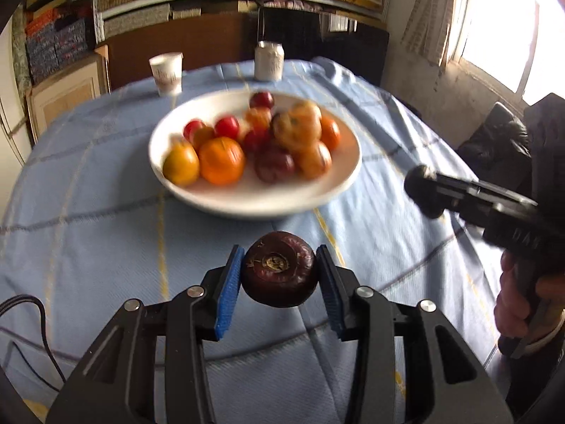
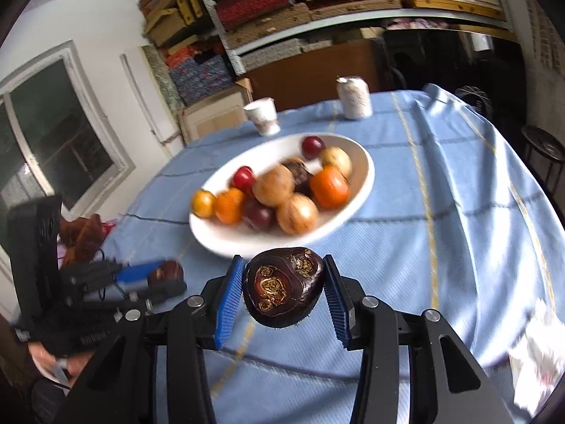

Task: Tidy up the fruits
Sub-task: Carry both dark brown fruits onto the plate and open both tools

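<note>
I'm clamping one dark brown fruit [image 1: 279,269] between the blue pads of my left gripper [image 1: 279,282], holding it above the blue tablecloth [image 1: 88,247], just near of the white bowl [image 1: 197,194]. My right gripper [image 2: 282,293] is pinching a second dark fruit [image 2: 282,289] the same way, on the near side of that bowl. The bowl is sitting mid-table holding a pile of oranges, red and tan fruit; a paper cup [image 1: 166,72] and can [image 1: 269,60] are standing at the far edge.

Home dining rm — clothed table [image 1: 106,247], fruit bowl [image 1: 339,183], stacked shelves [image 2: 317,31].
</note>
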`<action>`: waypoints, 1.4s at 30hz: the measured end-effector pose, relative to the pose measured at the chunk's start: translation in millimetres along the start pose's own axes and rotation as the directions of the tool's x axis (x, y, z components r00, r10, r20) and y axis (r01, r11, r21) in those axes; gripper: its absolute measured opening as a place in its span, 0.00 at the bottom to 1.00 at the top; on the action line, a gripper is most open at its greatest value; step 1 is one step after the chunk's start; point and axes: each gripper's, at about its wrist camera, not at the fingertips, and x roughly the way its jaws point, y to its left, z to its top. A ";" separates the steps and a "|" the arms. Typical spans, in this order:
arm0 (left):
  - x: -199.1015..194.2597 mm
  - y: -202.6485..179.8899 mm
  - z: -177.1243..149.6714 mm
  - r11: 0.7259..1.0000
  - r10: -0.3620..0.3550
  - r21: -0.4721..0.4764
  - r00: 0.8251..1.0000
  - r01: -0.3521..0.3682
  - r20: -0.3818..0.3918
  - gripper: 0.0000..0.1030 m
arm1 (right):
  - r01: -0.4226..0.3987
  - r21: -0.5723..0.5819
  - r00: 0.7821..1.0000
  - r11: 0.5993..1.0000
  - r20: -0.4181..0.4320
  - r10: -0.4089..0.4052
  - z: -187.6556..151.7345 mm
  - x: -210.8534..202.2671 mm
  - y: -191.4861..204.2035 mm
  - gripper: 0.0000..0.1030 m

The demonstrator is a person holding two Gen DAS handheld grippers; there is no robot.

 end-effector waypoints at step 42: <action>-75.8 2.6 30.9 0.931 0.362 -0.120 0.919 -0.346 0.155 0.95 | 0.132 -0.143 0.984 0.981 0.137 -0.112 19.0 -62.2 48.1 0.96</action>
